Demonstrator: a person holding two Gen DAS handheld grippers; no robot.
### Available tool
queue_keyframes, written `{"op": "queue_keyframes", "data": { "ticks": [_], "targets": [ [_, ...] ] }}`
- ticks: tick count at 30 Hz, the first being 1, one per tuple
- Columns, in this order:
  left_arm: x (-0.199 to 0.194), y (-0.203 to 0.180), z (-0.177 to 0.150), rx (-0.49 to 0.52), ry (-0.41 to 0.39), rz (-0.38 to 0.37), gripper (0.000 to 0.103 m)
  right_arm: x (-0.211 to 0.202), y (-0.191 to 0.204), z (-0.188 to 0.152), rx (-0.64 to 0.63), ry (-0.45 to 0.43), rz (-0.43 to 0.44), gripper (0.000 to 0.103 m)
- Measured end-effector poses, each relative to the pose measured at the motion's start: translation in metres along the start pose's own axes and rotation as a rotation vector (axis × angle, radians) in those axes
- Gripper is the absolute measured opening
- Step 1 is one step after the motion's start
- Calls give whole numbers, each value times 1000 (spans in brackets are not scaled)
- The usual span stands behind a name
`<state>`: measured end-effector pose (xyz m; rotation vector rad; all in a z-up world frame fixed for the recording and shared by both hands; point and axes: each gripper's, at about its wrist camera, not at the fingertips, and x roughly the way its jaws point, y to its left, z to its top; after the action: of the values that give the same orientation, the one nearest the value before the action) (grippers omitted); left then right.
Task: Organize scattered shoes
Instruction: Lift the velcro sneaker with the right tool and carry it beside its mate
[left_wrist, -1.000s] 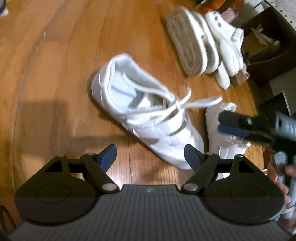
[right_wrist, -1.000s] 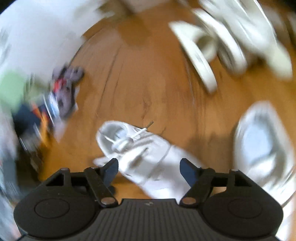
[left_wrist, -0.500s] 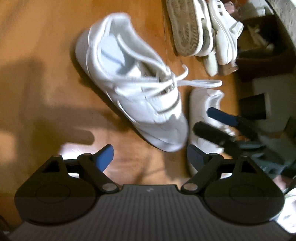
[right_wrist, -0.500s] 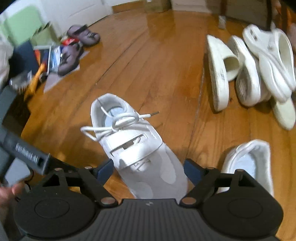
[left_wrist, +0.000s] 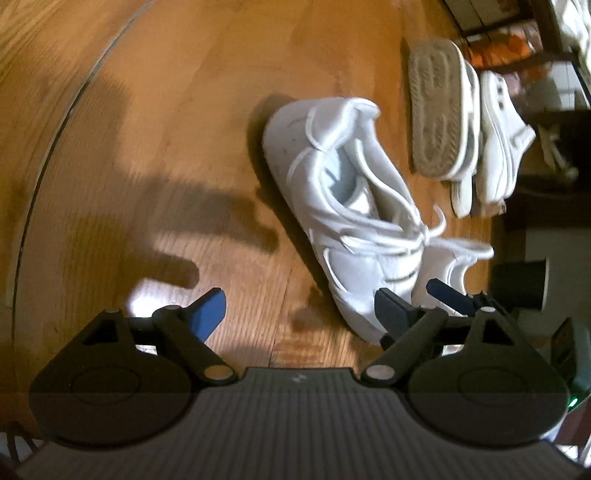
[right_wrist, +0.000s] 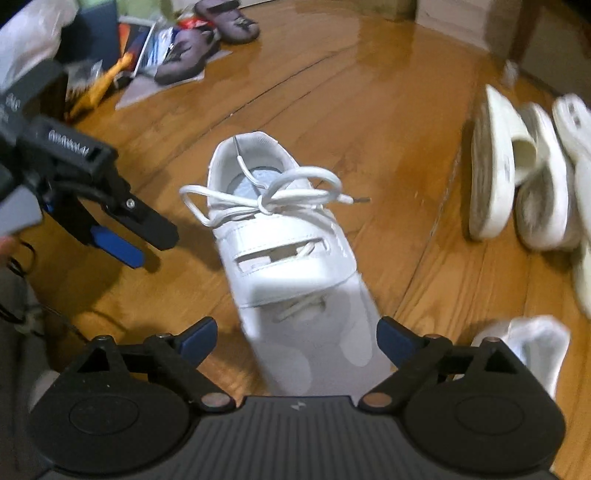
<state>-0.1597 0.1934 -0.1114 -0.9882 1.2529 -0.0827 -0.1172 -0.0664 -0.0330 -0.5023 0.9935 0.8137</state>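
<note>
- A white laced sneaker (right_wrist: 291, 266) lies on the wooden floor (right_wrist: 388, 122), its toe toward the right wrist camera and its heel away; a broad strap crosses its tongue and the bow of its laces (right_wrist: 266, 199) sits above that.
- The right gripper (right_wrist: 295, 341) hangs over the toe of this sneaker with its blue-padded jaws opening; the toe lies between them, and neither pad presses on it.
- The left gripper (left_wrist: 301, 310) is spread wide over bare floor (only shadow lies between the pads); the same sneaker (left_wrist: 347, 229) lies just beyond its right finger (left_wrist: 391, 314), leaning to one side.
- In the right wrist view the left gripper (right_wrist: 133, 236) shows at the left, just beside the sneaker and apart from it, jaws spread.
- A second white sneaker (right_wrist: 532, 347) lies just right of the first, partly hidden behind the right gripper's frame.
- Farther right, well apart, white slippers (right_wrist: 517, 184) lie in a loose heap, one tipped on its side; in the left wrist view one shows its ribbed sole (left_wrist: 436, 118).
- At the far left, grey-purple sandals (right_wrist: 184, 55) rest on scattered papers (right_wrist: 147, 48).
</note>
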Motion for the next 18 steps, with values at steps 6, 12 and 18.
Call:
{"op": "queue_keyframes", "data": {
  "ticks": [6, 12, 18],
  "targets": [
    [5, -23, -2, 90, 7, 16, 88, 28, 5, 23, -113, 8, 24, 97],
    [-6, -29, -4, 152, -28, 26, 90, 78, 5, 37, -66, 71, 71, 103],
    [1, -15, -1, 95, -8, 42, 90, 74, 9, 27, 56, 45, 7, 95]
  ]
}}
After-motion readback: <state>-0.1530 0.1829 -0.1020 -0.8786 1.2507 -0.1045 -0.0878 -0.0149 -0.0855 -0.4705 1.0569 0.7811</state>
